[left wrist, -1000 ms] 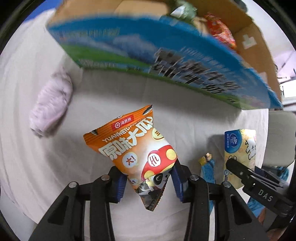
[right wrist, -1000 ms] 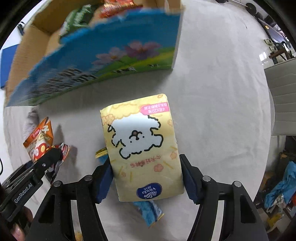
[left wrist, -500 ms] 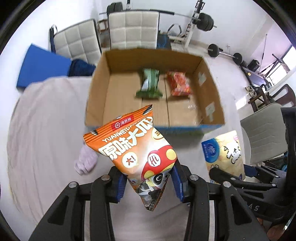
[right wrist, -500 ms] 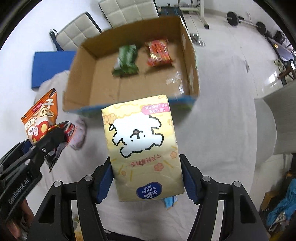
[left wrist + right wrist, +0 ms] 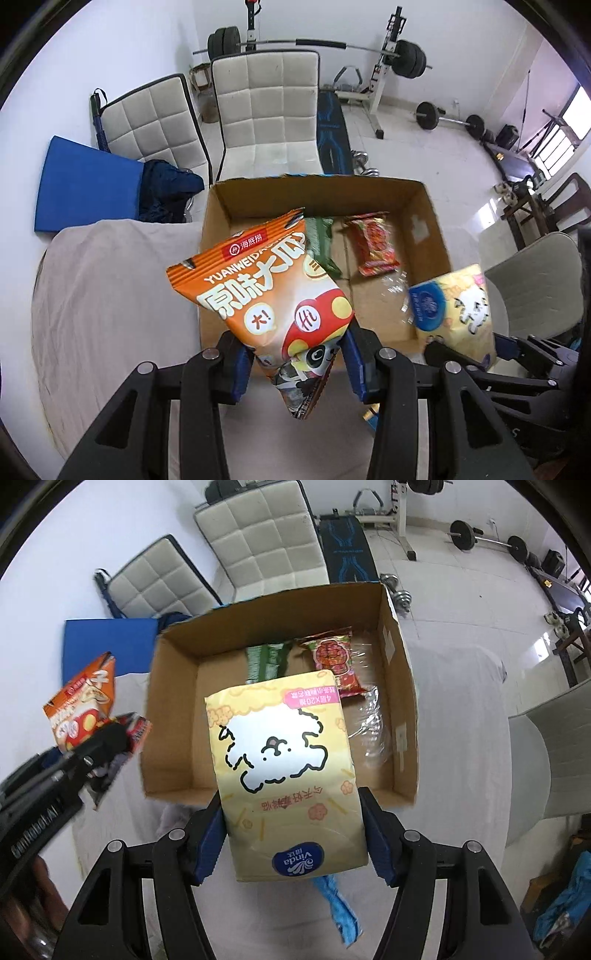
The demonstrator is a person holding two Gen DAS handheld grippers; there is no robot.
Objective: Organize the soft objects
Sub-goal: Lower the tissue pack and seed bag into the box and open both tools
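Observation:
My left gripper [image 5: 295, 363] is shut on an orange snack bag [image 5: 266, 295] and holds it above the near left part of an open cardboard box [image 5: 430, 221]. My right gripper [image 5: 291, 834] is shut on a yellow tissue pack [image 5: 284, 771] with a white dog drawing, held over the box's near wall [image 5: 173, 775]. Inside the box lie a green packet [image 5: 266, 661] and a red packet [image 5: 336, 661]. The tissue pack also shows in the left wrist view [image 5: 454, 310], and the snack bag in the right wrist view [image 5: 81, 709].
The box stands on a table under a light cloth [image 5: 110, 295]. A blue wrapper [image 5: 340, 904] lies on the cloth below the tissue pack. White padded chairs [image 5: 266, 110], a blue mat [image 5: 85, 188] and gym weights stand beyond the table. A grey chair [image 5: 550, 753] is at the right.
Both grippers have risen with their loads from low by the box's printed side to above the box and moved forward, so its inside now shows.

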